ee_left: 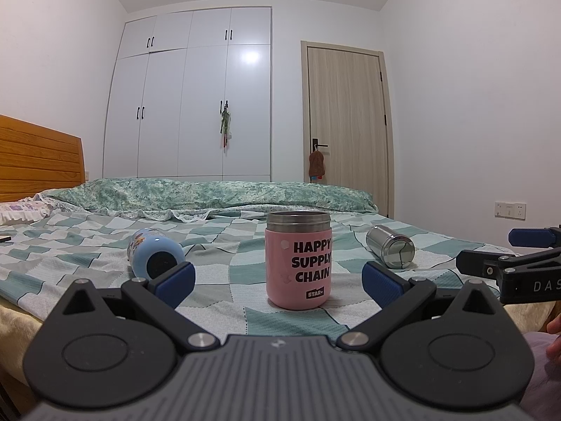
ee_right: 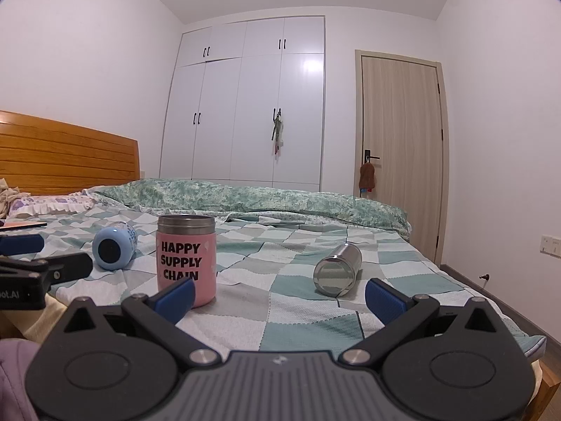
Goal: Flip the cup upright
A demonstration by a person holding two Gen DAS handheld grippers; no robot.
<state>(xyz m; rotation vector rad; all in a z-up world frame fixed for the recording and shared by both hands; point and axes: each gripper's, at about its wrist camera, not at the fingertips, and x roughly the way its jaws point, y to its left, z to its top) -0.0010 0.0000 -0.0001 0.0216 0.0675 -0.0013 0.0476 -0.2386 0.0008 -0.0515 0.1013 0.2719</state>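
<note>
Closest in, both tools are wide open w/ nothing in them: left tool (ee_left: 278,280) hangs low over the near edge of the bed (ee_left: 224,301), right tool (ee_right: 279,293) same, just beside it.

Next out, the pink cup (ee_left: 298,259) is standing upright, mouth up, right btwn the left tool's fingers (ee_left: 175,277) but not touched. So that one looks done imo.

Bit further back there are 2 more lying on their sides on the checked blanket: a blue cup (ee_left: 154,254) off to the left, base facing the cameras, and a steel cup (ee_right: 338,270) on the right, also end-on. The steel one lines up almost straight ahead of the right tool, so I'd guess that's the next one to flip, tho can't be sure which.

Tips: come in from the side and pinch across the body near the middle, not the ends, bc smooth metal will prob slip. Lift clear of the blanket before rotating, then set it down gently; soft bedding = wobbly base, so let go slowly.

Way back: folded quilt, wardrobe, door.
</note>
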